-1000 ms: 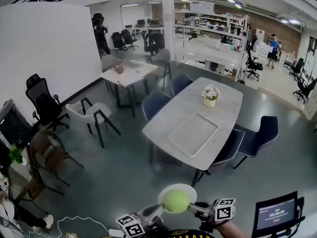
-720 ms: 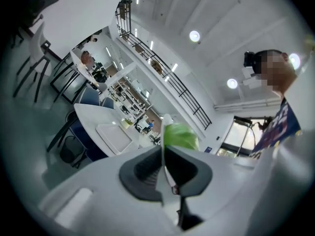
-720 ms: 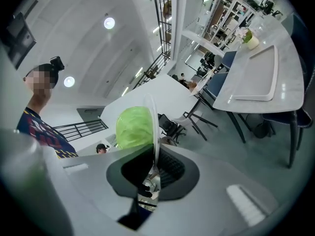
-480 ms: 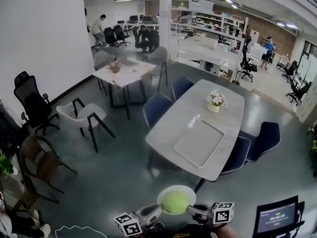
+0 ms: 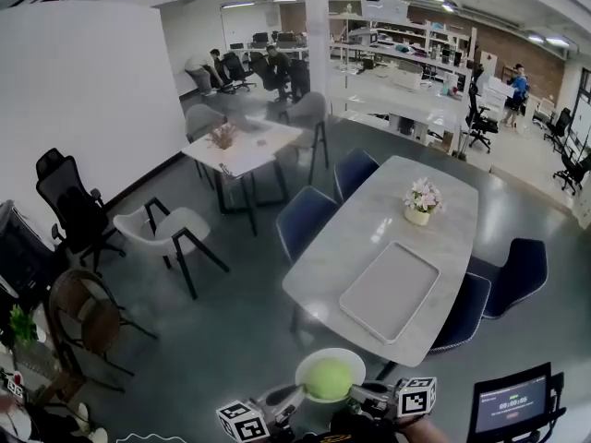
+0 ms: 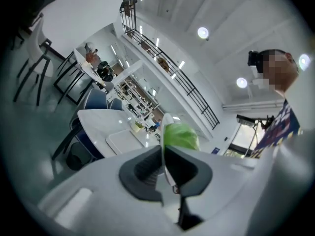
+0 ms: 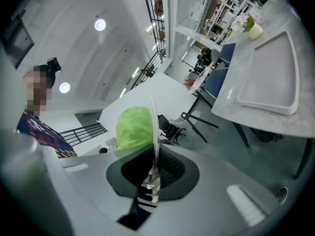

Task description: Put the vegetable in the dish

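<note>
Grey table [image 5: 369, 229] fills the right centre, bearing a tray [image 5: 389, 291]. At bottom centre, the white dish [image 5: 319, 354] holds the green vegetable [image 5: 329, 377]. The left gripper [image 5: 292, 395] and right gripper [image 5: 362, 392] each clamp its rim. The task looks done; perhaps only setting the dish down remains.

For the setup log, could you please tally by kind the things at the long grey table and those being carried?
Blue chairs: 4
Tray: 1
Flower pot: 1
Dish: 1
Green vegetable: 1
Total: 8
</note>
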{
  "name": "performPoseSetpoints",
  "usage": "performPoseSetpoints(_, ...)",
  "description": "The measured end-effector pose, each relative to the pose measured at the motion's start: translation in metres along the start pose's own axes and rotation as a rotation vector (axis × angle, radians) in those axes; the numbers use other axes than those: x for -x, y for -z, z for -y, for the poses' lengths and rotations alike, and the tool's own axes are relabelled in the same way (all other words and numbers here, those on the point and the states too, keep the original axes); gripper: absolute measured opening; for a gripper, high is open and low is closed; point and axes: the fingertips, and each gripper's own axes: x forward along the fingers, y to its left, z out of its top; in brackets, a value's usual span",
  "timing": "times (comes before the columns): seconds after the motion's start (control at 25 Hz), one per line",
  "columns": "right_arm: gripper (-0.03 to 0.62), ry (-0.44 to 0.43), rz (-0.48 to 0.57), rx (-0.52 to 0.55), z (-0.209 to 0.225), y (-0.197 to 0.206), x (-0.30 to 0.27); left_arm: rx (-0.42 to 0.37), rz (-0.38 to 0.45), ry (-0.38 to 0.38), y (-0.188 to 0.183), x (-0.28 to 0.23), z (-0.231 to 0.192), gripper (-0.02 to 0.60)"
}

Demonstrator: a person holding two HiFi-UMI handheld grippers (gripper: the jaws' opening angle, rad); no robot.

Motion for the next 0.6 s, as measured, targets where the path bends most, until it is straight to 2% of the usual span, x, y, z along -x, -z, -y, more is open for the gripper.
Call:
performPoseSetpoints(0.16, 0.021, -0.041, 0.008, 0.016, 0.037, -0.065, -0.005, -0.039, 0.011, -0.019, -0.036, -0.058, -0.028, 0.025)
performPoseSetpoints(0.36, 0.023, -0.005, 0.037, 0.022, 0.047, -0.081, 0.0, -0.046, -0.026, 0.013, -0.046, -0.08, -0.032, 0.025)
performPoseSetpoints(0.6, 0.023, 0.059, 0.13, -0.028, 0.097, -0.135, 0.04, -0.031, -0.126, 0.082, -0.052, -0.172, -0.048, 0.025)
